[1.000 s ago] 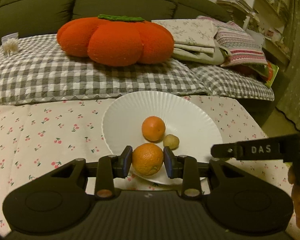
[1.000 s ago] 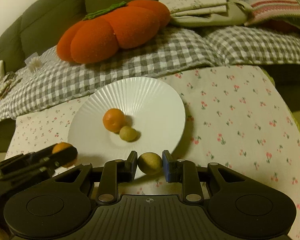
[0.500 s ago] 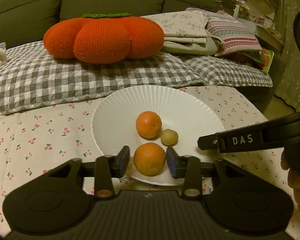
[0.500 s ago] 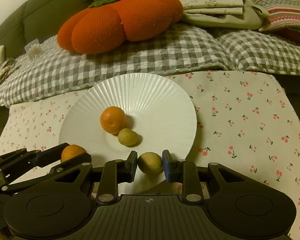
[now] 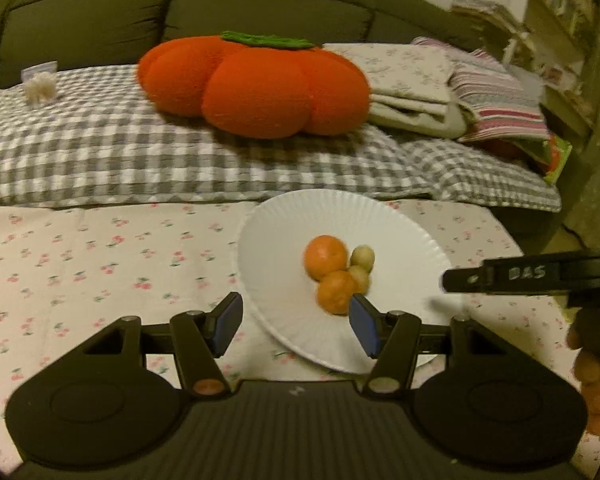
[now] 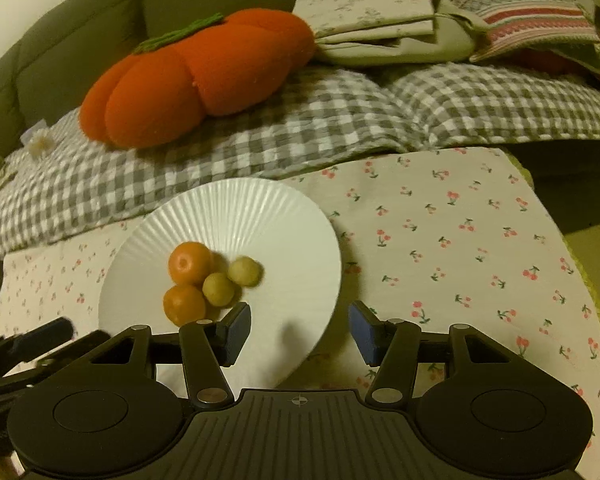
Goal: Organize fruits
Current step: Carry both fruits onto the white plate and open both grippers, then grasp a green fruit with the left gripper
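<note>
Low in each wrist view, the left gripper and the right gripper have their blue-padded jaws spread and opening, with nothing pinched between them. Just beyond them, at the centre of both frames, a white ribbed paper plate holds two oranges and two small yellow-green fruits clustered together and touching. Around the plate lies a cherry-print cloth, and toward the top of the frame a grey checked blanket carries an orange pumpkin-shaped cushion before a dark green sofa.
</note>
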Available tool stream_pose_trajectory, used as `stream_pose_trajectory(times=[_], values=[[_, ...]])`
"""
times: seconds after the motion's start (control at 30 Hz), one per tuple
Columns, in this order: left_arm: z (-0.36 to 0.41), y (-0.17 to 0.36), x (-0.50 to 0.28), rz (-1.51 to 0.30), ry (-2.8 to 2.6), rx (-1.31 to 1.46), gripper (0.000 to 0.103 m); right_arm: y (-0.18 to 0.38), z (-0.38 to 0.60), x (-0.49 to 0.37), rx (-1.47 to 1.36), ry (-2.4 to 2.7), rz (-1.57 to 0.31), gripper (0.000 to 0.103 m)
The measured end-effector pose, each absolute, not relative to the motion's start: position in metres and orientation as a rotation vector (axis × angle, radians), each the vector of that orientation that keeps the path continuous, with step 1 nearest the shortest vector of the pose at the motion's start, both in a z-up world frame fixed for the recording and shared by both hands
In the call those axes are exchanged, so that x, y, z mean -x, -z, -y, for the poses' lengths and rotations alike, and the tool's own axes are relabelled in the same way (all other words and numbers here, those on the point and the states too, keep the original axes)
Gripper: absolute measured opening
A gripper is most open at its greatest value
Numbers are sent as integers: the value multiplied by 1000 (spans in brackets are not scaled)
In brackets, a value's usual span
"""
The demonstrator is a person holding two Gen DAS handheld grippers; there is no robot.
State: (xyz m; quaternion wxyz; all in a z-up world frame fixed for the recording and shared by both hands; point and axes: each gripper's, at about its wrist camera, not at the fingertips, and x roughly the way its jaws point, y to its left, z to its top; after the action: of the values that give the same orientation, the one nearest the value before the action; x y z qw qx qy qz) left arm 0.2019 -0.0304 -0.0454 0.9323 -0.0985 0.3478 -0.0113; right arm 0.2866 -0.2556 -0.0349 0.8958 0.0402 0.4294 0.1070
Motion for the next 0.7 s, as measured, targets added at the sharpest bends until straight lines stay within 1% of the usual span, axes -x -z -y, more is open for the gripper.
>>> stream_pose_trajectory(times=[0.27, 0.7], values=[[12, 44, -191, -790, -24, 263, 58, 25, 252, -278, -95, -241, -883, 54], [5, 44, -171, -835, -26, 310, 58, 18, 249, -248, -105, -299, -909, 54]])
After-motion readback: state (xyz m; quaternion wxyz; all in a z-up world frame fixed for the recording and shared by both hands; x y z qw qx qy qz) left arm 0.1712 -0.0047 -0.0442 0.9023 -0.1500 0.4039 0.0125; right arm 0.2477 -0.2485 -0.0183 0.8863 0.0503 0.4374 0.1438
